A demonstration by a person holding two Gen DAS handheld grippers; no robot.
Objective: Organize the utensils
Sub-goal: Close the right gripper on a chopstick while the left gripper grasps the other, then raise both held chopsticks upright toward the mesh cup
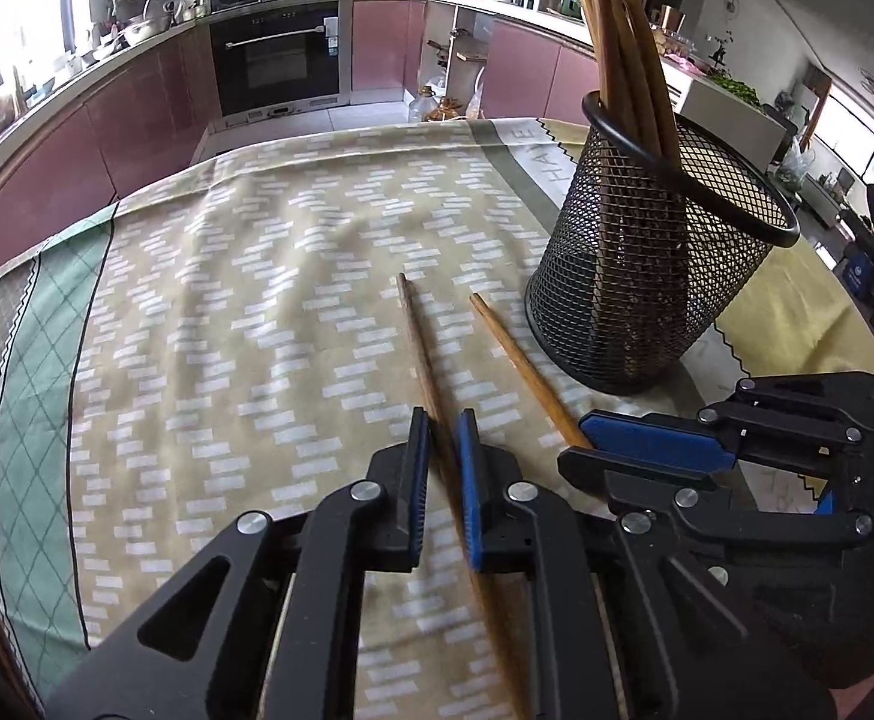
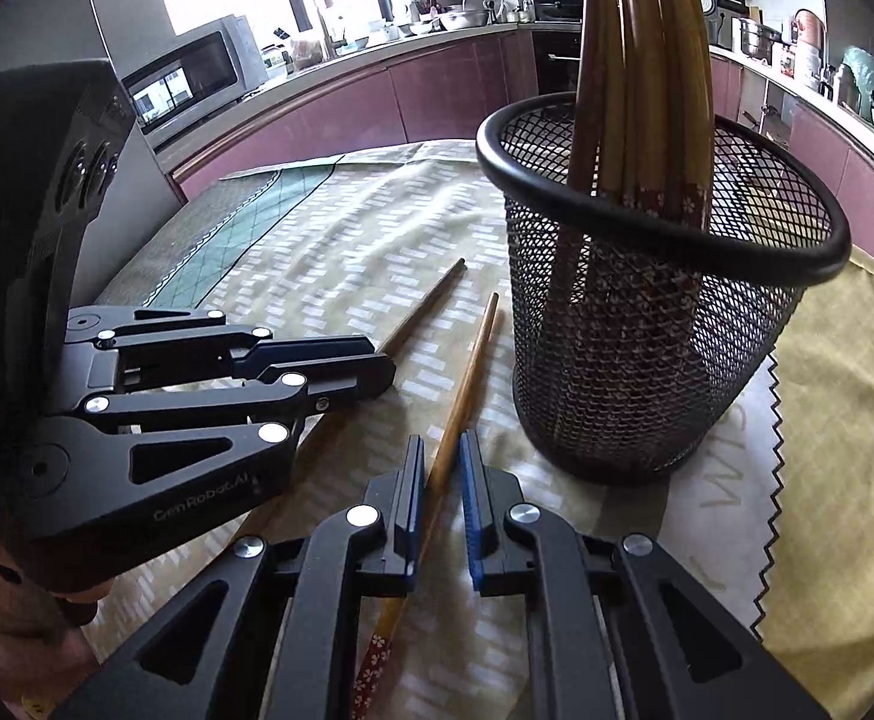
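Clamping a slim, round, dark wooden chopstick (image 1: 422,342) between its ribbed blue pads, your left gripper (image 1: 442,468) sits low over the creased cloth (image 1: 227,300) with pale dash marks. Your right gripper (image 2: 441,480), just beside it, is likewise closed on a lighter chopstick (image 2: 466,372) with a red flowered end. Near their tips stands the black wire-mesh cup (image 2: 646,360), round-rimmed, holding an upright bundle of chopsticks (image 2: 634,90).

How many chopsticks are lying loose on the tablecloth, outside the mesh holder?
2. The darker chopstick lies between the left gripper fingers; the lighter chopstick lies between the right gripper fingers, nearer the mesh holder. More could be hidden beneath the grippers.
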